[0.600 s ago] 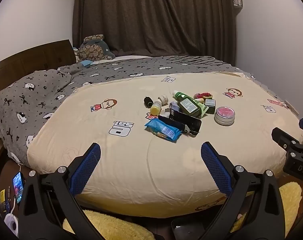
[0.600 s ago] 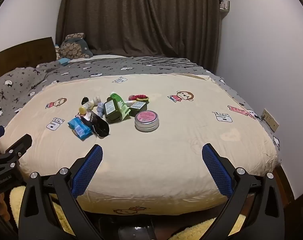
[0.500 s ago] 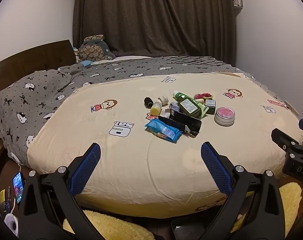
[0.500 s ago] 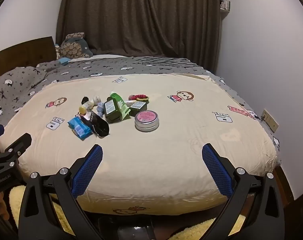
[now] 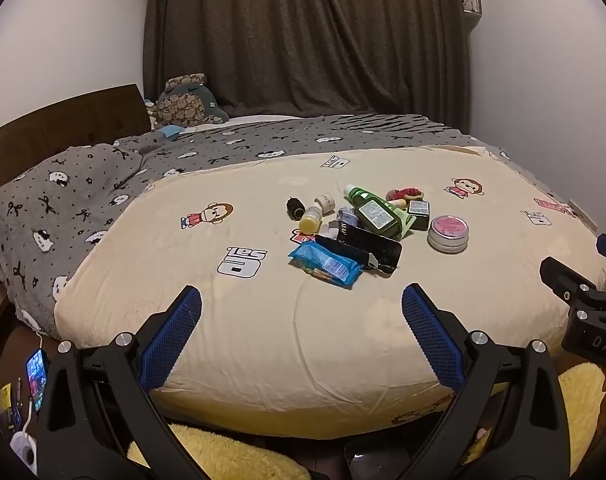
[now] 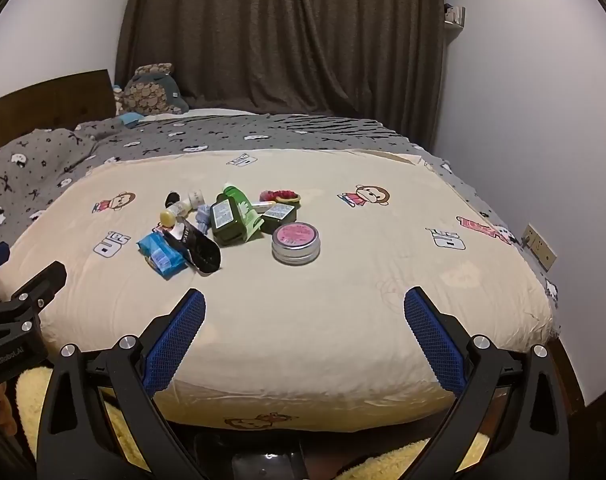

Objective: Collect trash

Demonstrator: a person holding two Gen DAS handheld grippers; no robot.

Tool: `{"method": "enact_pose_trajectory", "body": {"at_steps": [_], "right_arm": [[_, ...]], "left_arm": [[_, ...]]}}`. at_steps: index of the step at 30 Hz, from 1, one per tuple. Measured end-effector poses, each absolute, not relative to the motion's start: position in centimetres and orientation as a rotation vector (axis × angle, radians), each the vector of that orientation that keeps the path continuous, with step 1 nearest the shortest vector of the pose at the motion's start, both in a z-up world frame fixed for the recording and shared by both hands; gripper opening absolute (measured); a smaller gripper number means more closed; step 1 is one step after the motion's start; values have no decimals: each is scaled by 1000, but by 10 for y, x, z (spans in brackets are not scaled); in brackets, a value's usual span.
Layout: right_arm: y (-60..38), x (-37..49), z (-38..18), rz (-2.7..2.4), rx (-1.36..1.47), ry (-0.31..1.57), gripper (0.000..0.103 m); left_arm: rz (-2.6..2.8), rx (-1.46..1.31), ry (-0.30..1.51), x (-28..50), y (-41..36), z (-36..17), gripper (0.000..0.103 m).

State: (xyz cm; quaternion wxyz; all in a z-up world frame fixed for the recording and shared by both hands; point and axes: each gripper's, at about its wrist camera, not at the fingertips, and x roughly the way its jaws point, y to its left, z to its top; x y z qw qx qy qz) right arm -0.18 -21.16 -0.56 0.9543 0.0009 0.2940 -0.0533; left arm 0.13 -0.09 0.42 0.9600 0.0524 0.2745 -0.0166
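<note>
A heap of small items lies on the cream bedspread (image 5: 263, 320): a blue snack wrapper (image 5: 325, 264), a black tube (image 5: 363, 245), a green bottle (image 5: 373, 211), a round tin with a pink lid (image 5: 449, 232), a small yellow bottle (image 5: 310, 217) and a red item (image 5: 407, 193). The same heap shows in the right wrist view: wrapper (image 6: 161, 255), tin (image 6: 296, 237), green bottle (image 6: 228, 216). My left gripper (image 5: 301, 336) is open and empty, short of the heap at the bed's near edge. My right gripper (image 6: 303, 338) is open and empty, also short of it.
A grey patterned blanket (image 5: 83, 188) covers the bed's left and far side, with a plush toy (image 5: 187, 102) by the dark headboard. Dark curtains hang behind. A lit phone (image 5: 37, 372) lies on the floor at left. Yellow fluffy rug (image 5: 231, 454) below the bed edge.
</note>
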Motion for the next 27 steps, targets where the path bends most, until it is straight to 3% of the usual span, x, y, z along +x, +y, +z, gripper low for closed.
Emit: {"method": "enact_pose_trajectory", "body": {"at_steps": [27], "right_arm": [[-213,-5,-6,-112,1,588,100]], "left_arm": [[-29,95,548,1,-2,5,95]]}}
